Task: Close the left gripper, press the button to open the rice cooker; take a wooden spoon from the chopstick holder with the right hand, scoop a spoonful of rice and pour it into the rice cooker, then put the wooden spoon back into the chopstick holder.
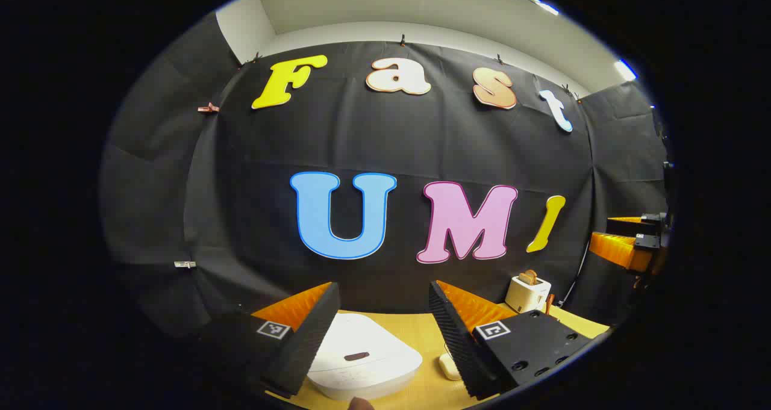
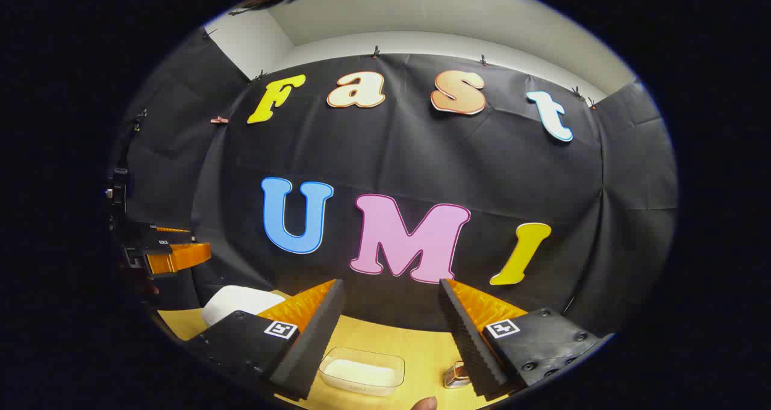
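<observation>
left gripper view, left to right: left gripper (image 1: 382, 332) held wide apart, nothing between its fingers, up off the table (image 1: 421, 338). white rice cooker (image 1: 361, 356) sits on the wood table just below and between the fingers, lid down, a dark oval mark on top. small pale object (image 1: 448, 366) beside the cooker, partly hidden by the right-hand finger, can't tell what it is. further right near the back wall a white toaster (image 1: 527, 292) with bread sticking out. far right edge, the other gripper shows side-on, well apart from the cooker.

right gripper view, left to right: the other gripper appears at the far left edge, above the table. below it the rice cooker shows as a white rounded shape, partly behind the near finger. right gripper (image 2: 391, 332) spread wide, holding nothing. between its fingers, on the table, a clear tray of rice (image 2: 361, 371). just right of that, a metal mesh chopstick holder (image 2: 456, 377), mostly hidden by the right-hand finger; can't make out the spoon in it.
</observation>
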The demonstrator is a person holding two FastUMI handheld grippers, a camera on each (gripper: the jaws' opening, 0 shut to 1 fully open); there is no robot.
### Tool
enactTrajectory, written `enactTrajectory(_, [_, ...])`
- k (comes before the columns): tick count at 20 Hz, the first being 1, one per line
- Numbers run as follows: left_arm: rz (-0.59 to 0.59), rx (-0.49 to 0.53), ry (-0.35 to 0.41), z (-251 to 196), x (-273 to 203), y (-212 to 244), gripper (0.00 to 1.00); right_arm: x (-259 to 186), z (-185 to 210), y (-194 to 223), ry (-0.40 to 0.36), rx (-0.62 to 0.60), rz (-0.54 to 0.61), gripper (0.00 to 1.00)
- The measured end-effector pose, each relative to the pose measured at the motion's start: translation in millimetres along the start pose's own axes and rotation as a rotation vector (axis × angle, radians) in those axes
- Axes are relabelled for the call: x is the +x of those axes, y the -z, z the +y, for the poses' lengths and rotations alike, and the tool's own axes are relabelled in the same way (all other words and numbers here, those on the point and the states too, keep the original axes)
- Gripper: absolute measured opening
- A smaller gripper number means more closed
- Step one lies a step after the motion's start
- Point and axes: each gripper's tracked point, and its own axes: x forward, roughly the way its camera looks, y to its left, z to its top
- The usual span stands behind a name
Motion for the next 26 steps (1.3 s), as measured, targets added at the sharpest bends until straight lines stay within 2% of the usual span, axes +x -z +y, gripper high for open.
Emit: enactTrajectory(26, [-0.016, 0.001, 0.024, -6.6, -6.4, -4.6, 0.95, -7.9, 7.7, -2.0, -0.014, -0.035, -0.005, 0.97])
